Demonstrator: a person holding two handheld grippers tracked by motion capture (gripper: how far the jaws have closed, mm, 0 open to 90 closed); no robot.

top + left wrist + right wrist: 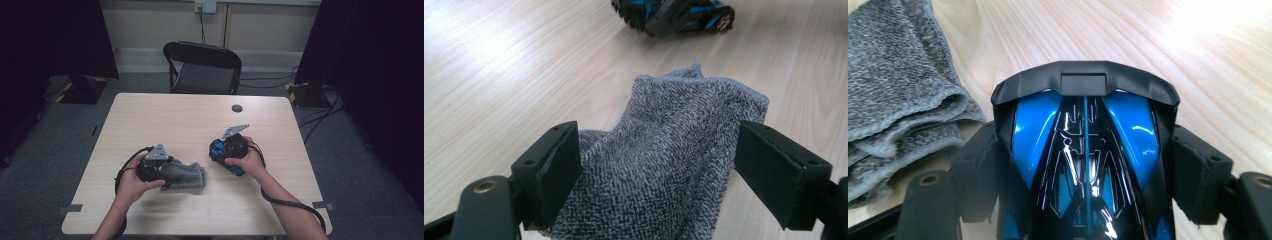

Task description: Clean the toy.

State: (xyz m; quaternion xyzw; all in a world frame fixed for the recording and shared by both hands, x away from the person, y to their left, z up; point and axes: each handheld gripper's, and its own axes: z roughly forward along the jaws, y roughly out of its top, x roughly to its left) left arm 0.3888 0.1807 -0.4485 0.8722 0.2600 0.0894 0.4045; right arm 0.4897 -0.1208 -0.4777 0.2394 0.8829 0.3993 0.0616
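Right between tool jaws: toy car.

Counts at the table
There were one grey towel, one blue-and-black toy car, two handheld grippers, one wooden table and one black folding chair.

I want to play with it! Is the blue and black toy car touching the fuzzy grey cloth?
Apart. In the high view, bare table separates the toy car from the grey cloth.
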